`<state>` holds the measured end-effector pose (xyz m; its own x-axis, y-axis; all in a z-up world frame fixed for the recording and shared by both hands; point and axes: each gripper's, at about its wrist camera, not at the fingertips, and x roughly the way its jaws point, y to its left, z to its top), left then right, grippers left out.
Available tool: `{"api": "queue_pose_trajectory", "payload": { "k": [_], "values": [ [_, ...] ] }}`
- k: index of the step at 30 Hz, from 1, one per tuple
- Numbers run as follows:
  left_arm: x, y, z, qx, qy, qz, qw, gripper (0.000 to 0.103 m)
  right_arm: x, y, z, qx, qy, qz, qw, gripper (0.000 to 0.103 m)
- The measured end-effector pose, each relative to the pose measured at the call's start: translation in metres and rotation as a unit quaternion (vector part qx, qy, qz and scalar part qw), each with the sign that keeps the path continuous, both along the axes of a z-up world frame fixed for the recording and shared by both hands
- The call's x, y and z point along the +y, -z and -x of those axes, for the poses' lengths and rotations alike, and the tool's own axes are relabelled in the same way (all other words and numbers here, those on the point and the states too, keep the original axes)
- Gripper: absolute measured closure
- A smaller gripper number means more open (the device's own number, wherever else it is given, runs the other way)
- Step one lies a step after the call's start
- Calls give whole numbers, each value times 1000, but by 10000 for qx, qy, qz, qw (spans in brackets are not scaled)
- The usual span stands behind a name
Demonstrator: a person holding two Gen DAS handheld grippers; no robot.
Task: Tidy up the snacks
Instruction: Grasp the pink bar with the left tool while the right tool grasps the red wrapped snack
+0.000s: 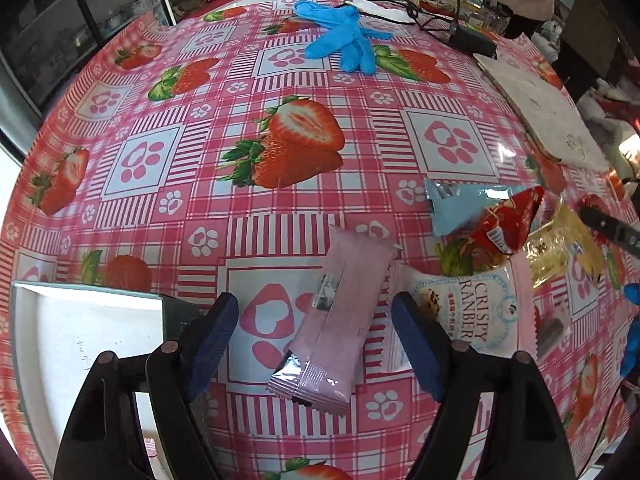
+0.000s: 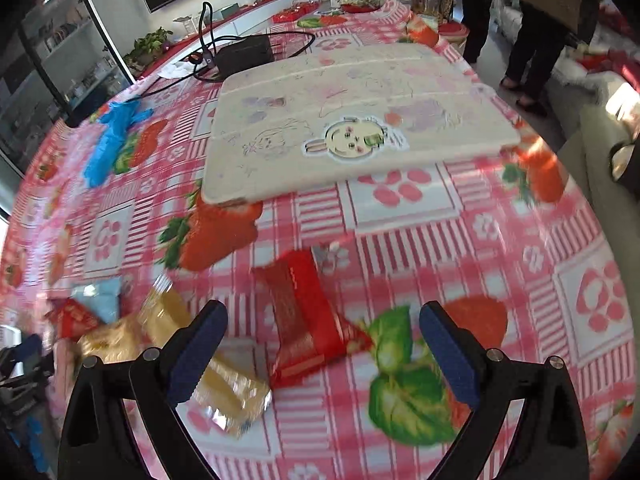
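**Both tongs spread, each lined up on a snack**

The pink bar (image 1: 334,322) lies on the cloth (image 1: 248,92) between the spread left gripper (image 1: 316,320), a white box (image 1: 80,328) at its 9 o'clock. The cranberry pack (image 1: 460,312) touches the bar at 3 o'clock, so closing may catch both. The right gripper (image 2: 322,344), also spread, frames a red pack (image 2: 304,316); a gold wrapper (image 2: 228,392) under its left finger could snag.

A pink sealed snack bar (image 1: 334,320) lies flat between the left tool's (image 1: 316,320) spread fingers, a cranberry packet (image 1: 468,312) beside the right one; a red wrapper (image 2: 308,320) lies between the right tool's (image 2: 322,344) fingers, a gold one (image 2: 232,396) under its left finger
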<state>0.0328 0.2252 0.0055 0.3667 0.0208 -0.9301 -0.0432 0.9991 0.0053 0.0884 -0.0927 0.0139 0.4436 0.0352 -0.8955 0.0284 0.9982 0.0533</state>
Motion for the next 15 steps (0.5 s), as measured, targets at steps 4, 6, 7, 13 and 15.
{"api": "queue_pose_trajectory", "payload": {
  "k": [4, 6, 7, 13, 15],
  "values": [
    [-8, -7, 1, -116, 77, -130, 9998, 61, 8, -4, 4, -138, -104, 358, 9992, 71],
    [-14, -9, 4, -82, 118, -131, 9998, 78, 5, -7, 8, -94, -117, 234, 9996, 72],
    [-14, -9, 7, -77, 89, -93, 9999, 78, 0, -9, 12, -100, -104, 70, 9999, 74],
    [-23, -12, 77, -118, -250, 205, 9994, 78, -22, -28, 66, -107, -182, -461, 9987, 74],
    [-34, -11, 107, -151, -253, 308, 9991, 78, -22, -30, 93, -66, -284, -507, 9983, 74]
  ]
}}
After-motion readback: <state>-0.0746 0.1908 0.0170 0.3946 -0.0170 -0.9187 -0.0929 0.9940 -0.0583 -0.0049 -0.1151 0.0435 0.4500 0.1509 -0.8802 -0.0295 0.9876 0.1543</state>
